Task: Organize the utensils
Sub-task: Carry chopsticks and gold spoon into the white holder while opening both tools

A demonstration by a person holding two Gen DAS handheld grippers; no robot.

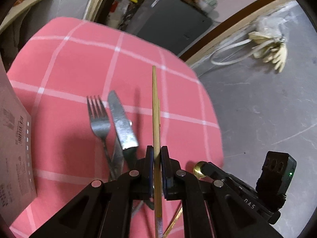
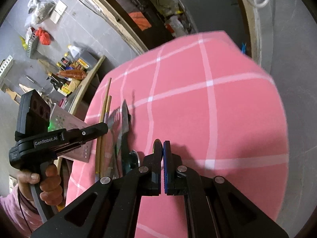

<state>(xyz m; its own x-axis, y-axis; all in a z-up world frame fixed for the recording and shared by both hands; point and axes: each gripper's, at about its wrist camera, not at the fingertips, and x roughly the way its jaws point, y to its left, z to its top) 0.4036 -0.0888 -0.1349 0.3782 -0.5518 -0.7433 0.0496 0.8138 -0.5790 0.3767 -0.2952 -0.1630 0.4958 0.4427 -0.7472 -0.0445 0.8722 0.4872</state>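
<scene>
My left gripper is shut on a pair of wooden chopsticks that point forward above the pink checked tablecloth. A steel fork and a table knife lie side by side on the cloth just left of it. My right gripper is shut on a gold spoon, whose bowl tip shows between its pads; the spoon bowl also shows in the left wrist view. In the right wrist view the chopsticks, fork and knife are at the cloth's left side.
A printed cardboard box stands at the table's left edge. The table's right edge drops to a grey floor with gloves and a cable. A cluttered shelf with bottles stands beyond the table.
</scene>
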